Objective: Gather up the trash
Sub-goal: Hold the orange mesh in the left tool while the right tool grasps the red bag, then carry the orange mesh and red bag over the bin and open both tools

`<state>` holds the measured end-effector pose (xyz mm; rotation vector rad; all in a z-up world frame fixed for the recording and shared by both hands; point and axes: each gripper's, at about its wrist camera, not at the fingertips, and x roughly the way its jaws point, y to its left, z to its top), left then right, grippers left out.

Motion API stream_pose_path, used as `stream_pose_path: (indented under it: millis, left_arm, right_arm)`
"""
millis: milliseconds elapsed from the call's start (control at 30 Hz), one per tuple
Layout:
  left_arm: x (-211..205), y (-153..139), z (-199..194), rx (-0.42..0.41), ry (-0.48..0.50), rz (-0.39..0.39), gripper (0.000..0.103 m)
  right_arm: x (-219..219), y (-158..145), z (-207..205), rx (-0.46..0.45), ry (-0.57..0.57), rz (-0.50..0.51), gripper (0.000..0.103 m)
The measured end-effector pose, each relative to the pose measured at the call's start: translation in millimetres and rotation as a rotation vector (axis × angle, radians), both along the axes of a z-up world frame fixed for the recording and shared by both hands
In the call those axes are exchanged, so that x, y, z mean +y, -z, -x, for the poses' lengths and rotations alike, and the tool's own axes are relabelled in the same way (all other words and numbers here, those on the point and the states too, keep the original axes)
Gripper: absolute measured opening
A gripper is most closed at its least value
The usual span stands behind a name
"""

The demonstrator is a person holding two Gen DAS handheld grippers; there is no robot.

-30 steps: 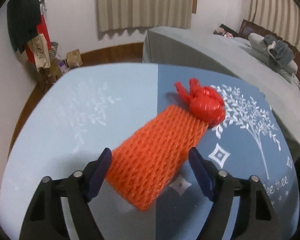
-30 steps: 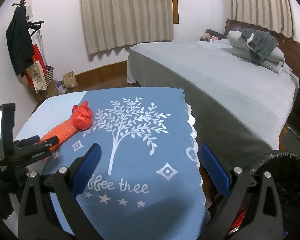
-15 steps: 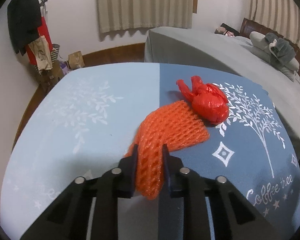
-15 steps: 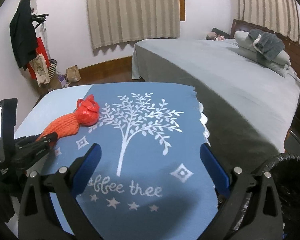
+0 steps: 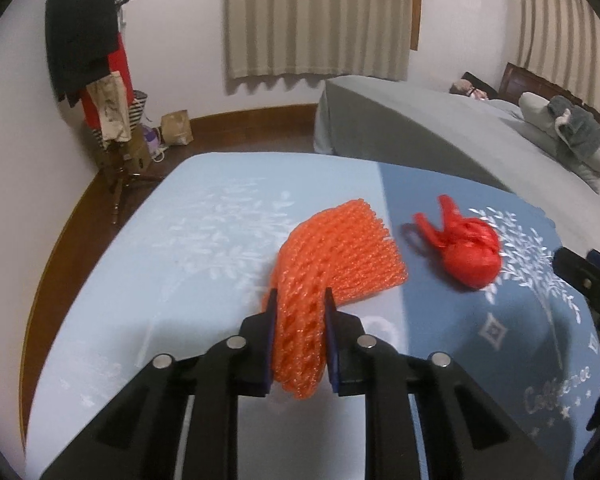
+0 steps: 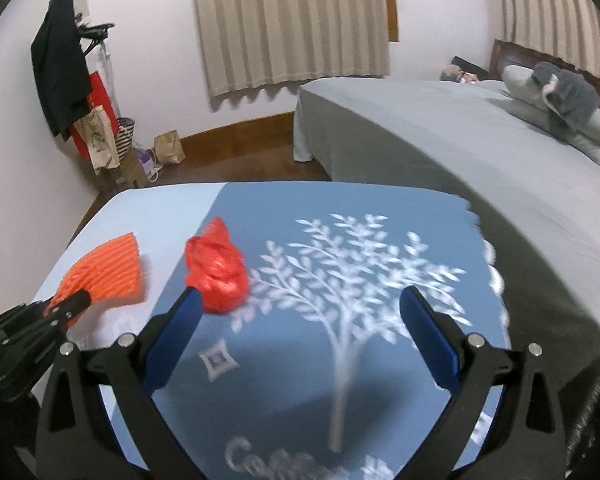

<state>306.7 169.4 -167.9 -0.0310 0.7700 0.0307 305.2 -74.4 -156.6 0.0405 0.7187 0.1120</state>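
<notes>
Our left gripper (image 5: 298,320) had its jaws clamped on the orange foam net (image 5: 332,260), near-left on the worktop (image 5: 180,240). Our right gripper (image 6: 300,336) gaped empty near the red bag (image 6: 216,276), uncollected.

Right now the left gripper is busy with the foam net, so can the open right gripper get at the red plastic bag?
Probably yes: the right gripper is open and empty, the red plastic bag lies uncovered by its left finger, apart from the foam net.
</notes>
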Motion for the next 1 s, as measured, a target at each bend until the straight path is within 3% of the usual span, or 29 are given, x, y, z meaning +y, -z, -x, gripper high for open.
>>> stream_pose_path:
  millis: [200, 400, 433, 467, 567, 1000]
  left_arm:
    - [14.4, 3.4, -0.2, 0.005, -0.019, 0.006, 0.020]
    - [19.6, 3.6, 5.3, 0.004, -0.032, 0.005, 0.020]
    - [19.7, 3.4, 6.4, 0.005, -0.032, 0.006, 0.020]
    - [18.3, 3.2, 7.9, 0.005, -0.032, 0.006, 0.020]
    - [13.8, 3.2, 10.3, 0.009, -0.029, 0.006, 0.020]
    - [-40.6, -24.2, 37.2, -0.044, 0.067, 0.006, 0.020]
  right_arm:
    - [29.7, 15.4, -28.7, 0.061, -0.036, 0.009, 0.095]
    - [49.0, 33.4, -41.4, 0.145, -0.115, -0.009, 0.056]
    - [51.2, 33.9, -40.9, 0.148, -0.134, -0.013, 0.042]
    - [53.3, 33.0, -39.7, 0.145, -0.144, -0.010, 0.037]
    - [54.3, 25.4, -32.3, 0.127, -0.168, -0.023, 0.033]
    - [-1.6, -30.1, 35.5, 0.004, -0.070, -0.005, 0.033]
